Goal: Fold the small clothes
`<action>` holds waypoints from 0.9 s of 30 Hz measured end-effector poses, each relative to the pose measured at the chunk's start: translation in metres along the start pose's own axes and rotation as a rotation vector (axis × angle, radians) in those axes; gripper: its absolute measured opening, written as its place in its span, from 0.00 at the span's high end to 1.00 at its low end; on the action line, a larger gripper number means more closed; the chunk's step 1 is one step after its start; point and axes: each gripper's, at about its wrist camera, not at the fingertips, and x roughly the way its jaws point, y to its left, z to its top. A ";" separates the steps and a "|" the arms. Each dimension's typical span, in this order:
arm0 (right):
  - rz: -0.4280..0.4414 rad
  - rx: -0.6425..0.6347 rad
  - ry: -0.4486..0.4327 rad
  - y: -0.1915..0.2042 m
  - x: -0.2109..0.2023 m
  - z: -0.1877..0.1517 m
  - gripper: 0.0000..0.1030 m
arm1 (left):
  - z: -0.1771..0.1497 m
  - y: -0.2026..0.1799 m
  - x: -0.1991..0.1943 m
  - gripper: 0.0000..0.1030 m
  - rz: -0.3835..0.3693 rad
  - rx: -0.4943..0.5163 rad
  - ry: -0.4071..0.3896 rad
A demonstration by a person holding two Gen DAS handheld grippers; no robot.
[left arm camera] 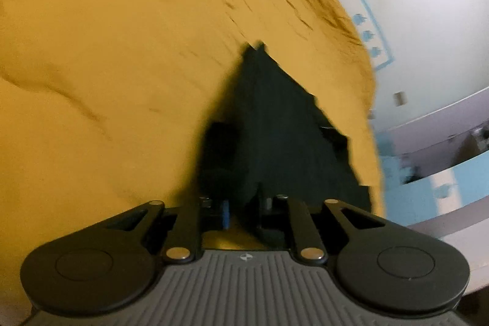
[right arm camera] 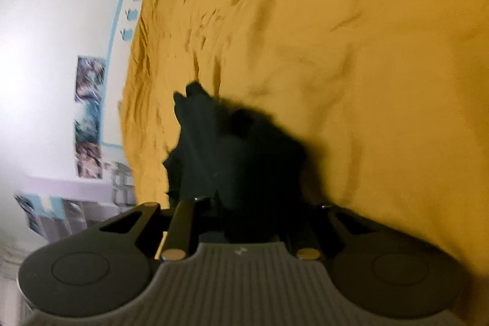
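We hold a small black cloth (left arm camera: pixel 275 124) up in front of us, over the big yellow blanket (left arm camera: pixel 107 66) on the bed. It is dark and blurry, so we cannot tell what kind of clothing it is.

Our left claw (left arm camera: pixel 244 203) is nearly closed. The black cloth runs right down between its two fingers, so we think it is pinching one edge of the cloth. Our right claw (right arm camera: pixel 244 213) is mostly hidden, because the black cloth (right arm camera: pixel 232 148) bunches up over its fingers. The cloth goes straight into it, so we think it pinches the cloth too, but we cannot see how wide its fingers stand.

The cloth looks very soft and very light. It droops and crumples and keeps no shape by itself. It will not break. It may slip out if we pinch only a thin bit, and it may bunch up when we lay it down.

We think the best places to hold are two corners along one edge, far apart, so the cloth hangs flat and smooth between our claws.
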 end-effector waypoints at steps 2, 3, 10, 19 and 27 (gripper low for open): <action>-0.029 -0.048 -0.045 0.007 -0.024 0.001 0.76 | 0.002 -0.002 -0.025 0.77 0.053 0.056 -0.017; -0.037 -0.076 -0.075 0.012 -0.035 0.001 0.72 | 0.002 -0.006 -0.034 0.77 0.079 0.088 -0.031; 0.148 -0.124 -0.189 0.058 -0.058 -0.043 0.59 | -0.018 -0.078 -0.024 0.77 -0.042 0.296 -0.095; 0.099 -0.690 0.102 0.117 0.045 -0.180 0.56 | -0.063 -0.129 0.084 0.77 -0.054 0.399 -0.014; -0.078 -0.747 -0.051 0.081 0.016 -0.122 0.62 | -0.047 -0.073 0.059 0.77 0.036 0.274 -0.062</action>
